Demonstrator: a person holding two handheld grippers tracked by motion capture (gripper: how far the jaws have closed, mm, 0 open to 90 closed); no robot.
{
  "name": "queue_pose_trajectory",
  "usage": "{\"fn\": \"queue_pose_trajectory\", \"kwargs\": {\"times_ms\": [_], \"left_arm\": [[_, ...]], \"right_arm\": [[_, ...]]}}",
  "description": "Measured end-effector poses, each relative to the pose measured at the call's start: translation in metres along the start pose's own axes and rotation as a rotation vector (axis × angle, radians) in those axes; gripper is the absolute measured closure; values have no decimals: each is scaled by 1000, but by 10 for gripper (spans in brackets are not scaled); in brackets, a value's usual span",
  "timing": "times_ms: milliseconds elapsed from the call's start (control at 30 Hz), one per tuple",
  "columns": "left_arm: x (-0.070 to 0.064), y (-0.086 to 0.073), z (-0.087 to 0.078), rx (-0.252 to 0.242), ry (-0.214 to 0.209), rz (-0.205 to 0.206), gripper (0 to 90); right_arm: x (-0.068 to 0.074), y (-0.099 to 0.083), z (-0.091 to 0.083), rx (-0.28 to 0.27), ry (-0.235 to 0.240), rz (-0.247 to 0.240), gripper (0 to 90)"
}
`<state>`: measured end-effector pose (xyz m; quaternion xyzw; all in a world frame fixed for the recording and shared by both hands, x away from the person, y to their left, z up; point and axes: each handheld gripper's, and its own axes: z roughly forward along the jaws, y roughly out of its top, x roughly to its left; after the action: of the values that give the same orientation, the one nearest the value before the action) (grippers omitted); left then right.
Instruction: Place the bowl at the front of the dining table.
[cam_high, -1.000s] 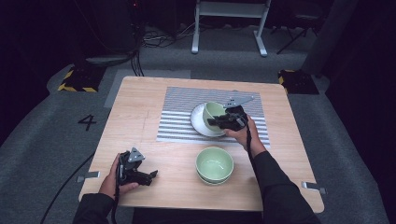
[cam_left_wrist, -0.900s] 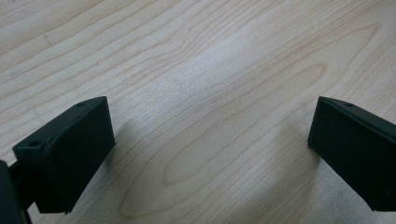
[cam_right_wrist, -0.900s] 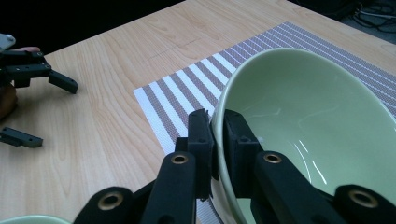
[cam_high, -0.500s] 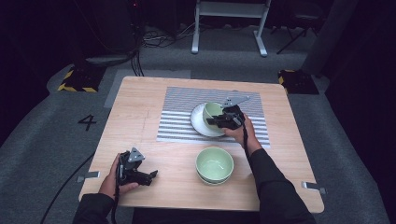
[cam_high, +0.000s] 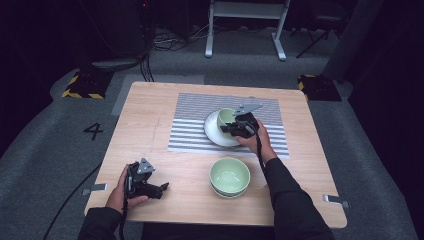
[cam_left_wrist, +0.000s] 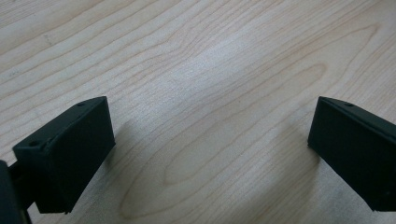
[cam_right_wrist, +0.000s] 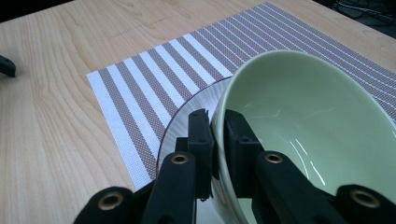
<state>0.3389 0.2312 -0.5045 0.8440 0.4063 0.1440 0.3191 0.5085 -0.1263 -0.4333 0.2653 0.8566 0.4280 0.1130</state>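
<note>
right gripper clamped on green bowl rim over white plate | keep grip firm, lift level | left gripper wide open, empty, near table's front-left corner

Number "4" on grey floor, left of table. No other legible text.

Glossy glazed green bowl on a smooth white plate, woven striped cloth-like placemat, matt pale wood-grain table, matt black plastic right gripper with brass-coloured rivets.
</note>
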Motion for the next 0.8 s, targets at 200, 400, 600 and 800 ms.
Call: {"fn": "queue_pose_trajectory", "kwargs": {"times_ms": [200,400,600,800], "left_arm": [[0,0,0,0,0,0,4],[0,0,0,0,0,0,4],[0,0,0,0,0,0,4],[0,0,0,0,0,0,4]], "right_arm": [[0,0,2,1,1,-6,823],[2,0,5,7,4,-18,826],[4,0,10,20,-1,-34,829],[5,-4,15,31,3,-45,830]]}}
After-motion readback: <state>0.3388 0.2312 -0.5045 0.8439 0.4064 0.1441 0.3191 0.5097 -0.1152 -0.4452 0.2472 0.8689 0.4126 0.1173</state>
